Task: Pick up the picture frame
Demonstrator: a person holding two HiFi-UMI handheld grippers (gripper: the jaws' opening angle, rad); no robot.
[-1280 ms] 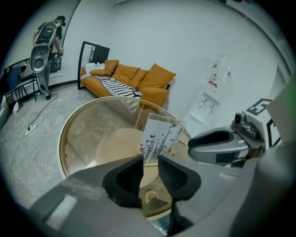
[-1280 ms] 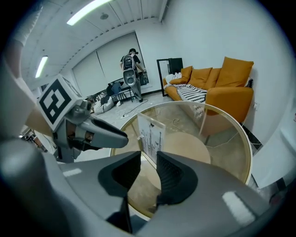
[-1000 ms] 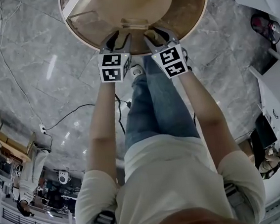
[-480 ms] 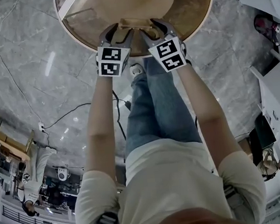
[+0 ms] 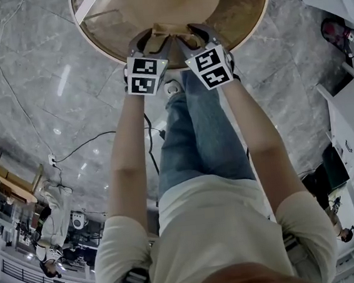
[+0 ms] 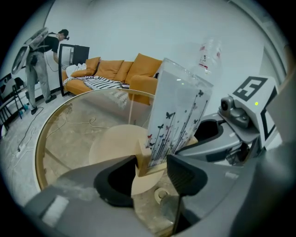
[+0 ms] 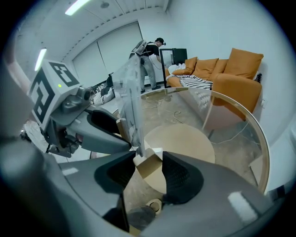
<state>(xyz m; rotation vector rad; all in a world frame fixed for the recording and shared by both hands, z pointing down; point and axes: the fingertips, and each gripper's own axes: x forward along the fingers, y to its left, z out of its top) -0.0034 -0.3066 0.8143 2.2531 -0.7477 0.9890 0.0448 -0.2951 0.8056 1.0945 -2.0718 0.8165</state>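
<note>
- Since the round glass counter [image 5: 239, 12] is hard & slick, the picture frame [image 6: 178, 115] standing near its close edge could skid if nudged sideways, so lift straight up
- whole frame: prob light but a bit top-heavy, a tall sheet upright in a low block; it stands btwn the two grippers, one at each end
- clear panel [image 7: 129, 102] w/ butterfly print: looks like acrylic or glass, so stiff, smooth, slippery, may scratch or crack. Poor spot for a pinch; if it's only slotted in, pulling on it could draw it out of the block
- left gripper [image 6: 152, 163]: jaws spread wide, have just been opening; one end of the block sits btwn them, pads not seen squeezing it
- right gripper [image 7: 149, 159]: jaws apart, have just been closing in; other end of the block btwn them, no firm pinch visible yet
- wooden base [image 6: 142, 162]: best hold, since it's rigid, matte, flat-sided w/ some friction. Take it low at both ends, squeeze evenly, keep it level so the panel doesn't tip
</note>
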